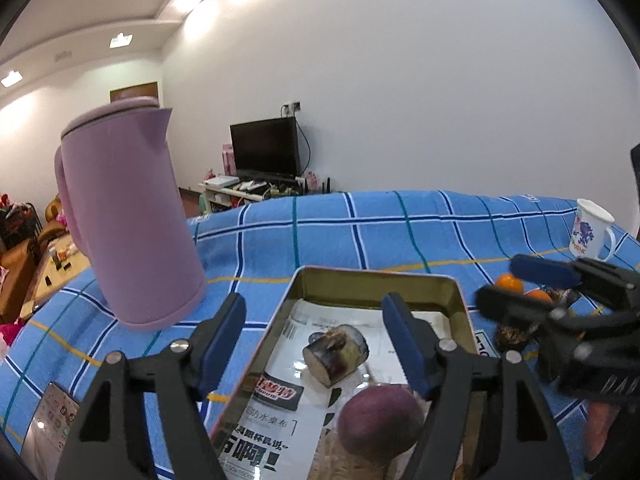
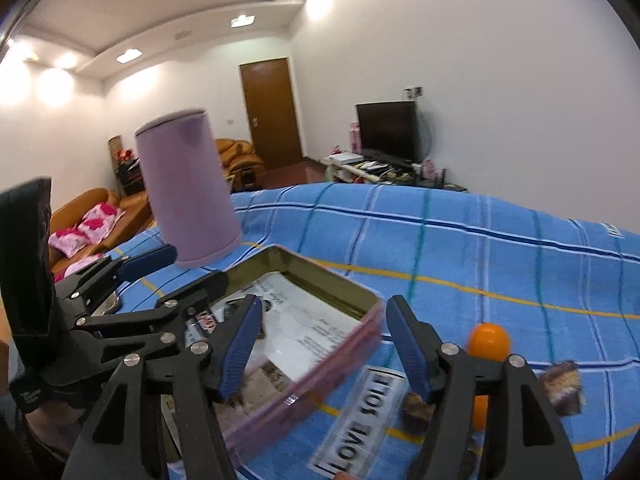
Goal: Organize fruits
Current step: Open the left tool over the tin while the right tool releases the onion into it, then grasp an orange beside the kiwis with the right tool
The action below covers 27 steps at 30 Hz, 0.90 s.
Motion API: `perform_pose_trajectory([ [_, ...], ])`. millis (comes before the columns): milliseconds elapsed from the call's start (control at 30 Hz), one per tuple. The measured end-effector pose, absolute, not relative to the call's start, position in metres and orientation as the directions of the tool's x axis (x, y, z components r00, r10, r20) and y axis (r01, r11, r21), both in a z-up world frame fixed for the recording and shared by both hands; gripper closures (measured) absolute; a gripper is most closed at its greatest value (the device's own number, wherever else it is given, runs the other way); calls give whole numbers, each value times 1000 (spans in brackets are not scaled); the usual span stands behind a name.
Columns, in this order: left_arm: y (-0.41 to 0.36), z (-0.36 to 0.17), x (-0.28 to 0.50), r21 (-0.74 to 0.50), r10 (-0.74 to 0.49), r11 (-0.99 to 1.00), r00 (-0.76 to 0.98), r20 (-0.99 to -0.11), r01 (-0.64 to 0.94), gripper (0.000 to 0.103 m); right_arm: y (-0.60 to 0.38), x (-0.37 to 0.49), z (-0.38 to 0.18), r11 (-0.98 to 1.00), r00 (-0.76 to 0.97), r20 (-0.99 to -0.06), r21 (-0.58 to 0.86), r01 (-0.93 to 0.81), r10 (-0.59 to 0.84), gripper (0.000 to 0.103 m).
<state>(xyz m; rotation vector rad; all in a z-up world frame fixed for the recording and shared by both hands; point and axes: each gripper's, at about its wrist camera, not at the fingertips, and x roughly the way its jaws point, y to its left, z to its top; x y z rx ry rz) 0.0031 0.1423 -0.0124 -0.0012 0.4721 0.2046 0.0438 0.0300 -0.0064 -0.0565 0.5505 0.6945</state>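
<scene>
A shallow metal tin (image 1: 376, 280) lined with printed paper sits on the blue checked cloth. Inside lie a dark cut fruit piece (image 1: 335, 354) and a round purple fruit (image 1: 380, 424). My left gripper (image 1: 316, 344) is open above the tin, empty. My right gripper (image 2: 320, 344) is open and empty over the tin's right rim (image 2: 340, 344); it shows in the left wrist view (image 1: 504, 284). Two oranges (image 1: 510, 283) and dark brown fruit pieces (image 1: 512, 334) lie right of the tin. One orange (image 2: 489, 340) and a brown piece (image 2: 564, 386) show past the right finger.
A tall purple jug (image 1: 128, 220) stands left of the tin. A white printed mug (image 1: 590, 230) stands at the far right. A phone (image 1: 44, 424) lies at the near left. A printed label (image 2: 360, 420) lies on the cloth by the tin.
</scene>
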Motion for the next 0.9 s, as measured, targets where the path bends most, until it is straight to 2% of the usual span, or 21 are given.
perform_pose_trajectory([
  [233, 131, -3, 0, -11, 140, 986, 867, -478, -165, 29, -30, 43, 3, 870, 724, -510, 108, -481, 464, 37],
  [433, 89, 10, -8, 25, 92, 996, 873, -479, -91, 29, -80, 38, -1, 931, 772, -531, 104, -350, 349, 37],
  [700, 40, 1, 6, 26, 22, 1000, 839, -543, -9, 28, -91, 33, -28, 929, 703, -625, 105, -356, 340, 37],
  [800, 33, -7, 11, 25, 20, 1000, 829, -559, -7, 28, -93, 35, -37, 927, 678, -652, 107, -361, 339, 51],
  [900, 33, -14, 16, 3, 5, 1000, 811, -585, -4, 28, -94, 39, -43, 920, 648, -673, 135, -367, 357, 54],
])
